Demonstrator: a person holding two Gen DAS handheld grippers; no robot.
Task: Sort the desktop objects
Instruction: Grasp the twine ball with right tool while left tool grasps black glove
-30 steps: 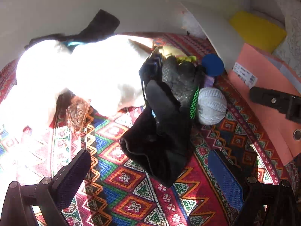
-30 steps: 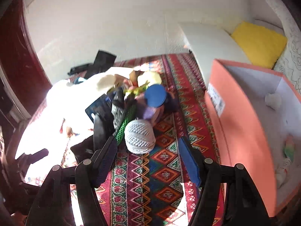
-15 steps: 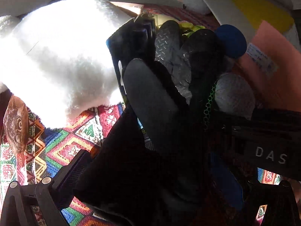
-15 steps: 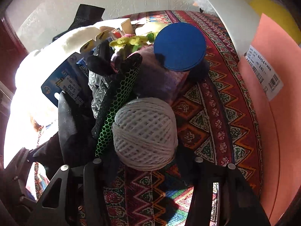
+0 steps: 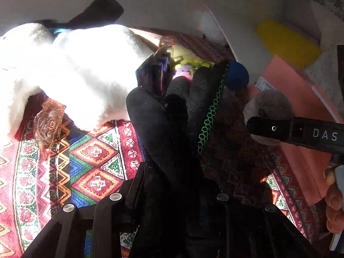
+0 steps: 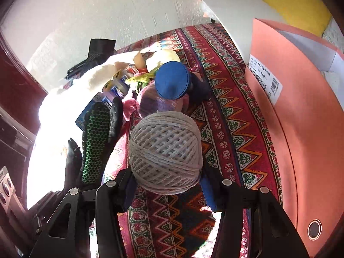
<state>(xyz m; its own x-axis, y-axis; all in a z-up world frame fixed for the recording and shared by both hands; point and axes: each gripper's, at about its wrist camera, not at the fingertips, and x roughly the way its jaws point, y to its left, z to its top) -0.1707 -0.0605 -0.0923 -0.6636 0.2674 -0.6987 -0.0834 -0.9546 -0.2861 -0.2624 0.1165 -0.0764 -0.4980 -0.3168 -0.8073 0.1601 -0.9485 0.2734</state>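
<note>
From your left wrist, your left gripper (image 5: 180, 195) is clenched on the black glove (image 5: 172, 133) over the patterned cloth (image 5: 90, 157).

From your right wrist, your right gripper (image 6: 166, 185) clasps the twine ball (image 6: 165, 150); the pile (image 6: 163, 90) remains unsorted outside the orange box (image 6: 301, 111).

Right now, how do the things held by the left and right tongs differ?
The black glove in the left tongs is dark, limp and flat with green honeycomb trim; the ball of twine in the right tongs is pale, round and firm. Both are clamped above the patterned cloth.
</note>
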